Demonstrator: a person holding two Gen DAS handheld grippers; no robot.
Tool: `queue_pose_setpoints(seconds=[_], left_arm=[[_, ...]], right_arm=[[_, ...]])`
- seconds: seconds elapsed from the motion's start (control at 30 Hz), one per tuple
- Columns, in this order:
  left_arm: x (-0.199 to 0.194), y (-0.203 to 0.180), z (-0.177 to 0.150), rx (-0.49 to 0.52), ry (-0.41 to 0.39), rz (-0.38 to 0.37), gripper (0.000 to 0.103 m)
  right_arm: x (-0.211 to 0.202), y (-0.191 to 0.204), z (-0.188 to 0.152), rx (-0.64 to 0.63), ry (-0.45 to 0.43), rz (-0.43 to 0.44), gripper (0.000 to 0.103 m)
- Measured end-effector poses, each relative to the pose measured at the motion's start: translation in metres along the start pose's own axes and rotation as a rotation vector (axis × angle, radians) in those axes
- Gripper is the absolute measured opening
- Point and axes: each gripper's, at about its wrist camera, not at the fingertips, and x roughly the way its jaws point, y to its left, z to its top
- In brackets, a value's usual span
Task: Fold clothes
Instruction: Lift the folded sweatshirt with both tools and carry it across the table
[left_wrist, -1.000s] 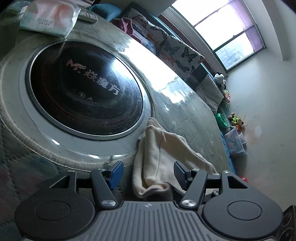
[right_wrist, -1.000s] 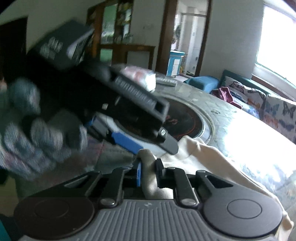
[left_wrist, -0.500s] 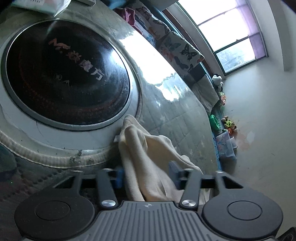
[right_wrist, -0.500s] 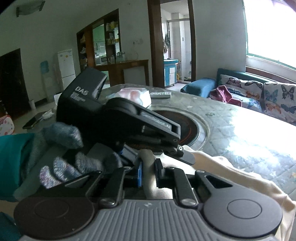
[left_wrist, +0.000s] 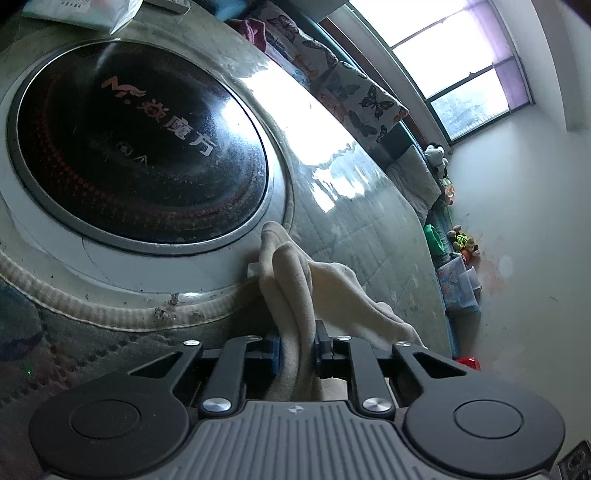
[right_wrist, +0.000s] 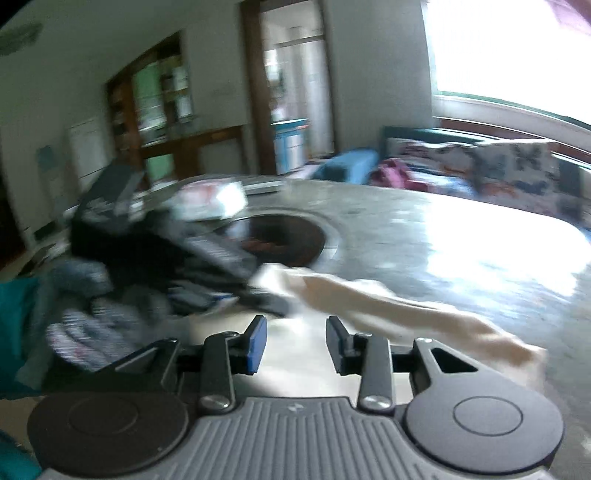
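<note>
Sunlit and glossy, the round table (left_wrist: 373, 229) carried the cream garment (left_wrist: 314, 291) bunched just beside its dark glass hob (left_wrist: 136, 147). Our left gripper (left_wrist: 297, 350) had just been closing and pinched a fold of it; our right gripper (right_wrist: 295, 341) had just been opening, with nothing between its jaws. We judged the fold needed steady tension toward the bare, bright side, well clear of the hob rim and the table's edge.

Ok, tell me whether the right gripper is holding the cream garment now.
No: the right gripper stands open with nothing between its pads, and the cream garment lies beyond it.
</note>
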Motion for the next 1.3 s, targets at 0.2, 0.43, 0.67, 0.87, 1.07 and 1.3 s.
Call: queue_pose_setpoints(seconds=[0.2,0.43,0.67,0.87,1.07,1.3], left_arm=[[0.003,-0.004,-0.001,0.015,-0.001,0.006,0.018],[0.006,-0.007,-0.003,0.035,-0.002,0.016,0.018],[0.006,-0.012,-0.004,0.059,-0.002,0.032,0.018],[0.007,-0.014,-0.005,0.068,-0.003,0.046,0.018],[0.007,-0.018,-0.006,0.088,-0.004,0.061,0.018],[0.007,-0.027,-0.011,0.142,-0.012,0.090,0.018]], right_arm=[[-0.016,-0.064,-0.011,0.155,-0.014,-0.195,0.038],[-0.013,-0.121,-0.028,0.306,-0.007,-0.279,0.042],[-0.008,-0.146,-0.043,0.430,-0.014,-0.251,0.043],[-0.002,-0.147,-0.043,0.424,-0.013,-0.217,0.021],[-0.004,-0.148,-0.040,0.429,-0.008,-0.193,0.024],[-0.003,-0.147,-0.042,0.431,-0.003,-0.170,0.016]])
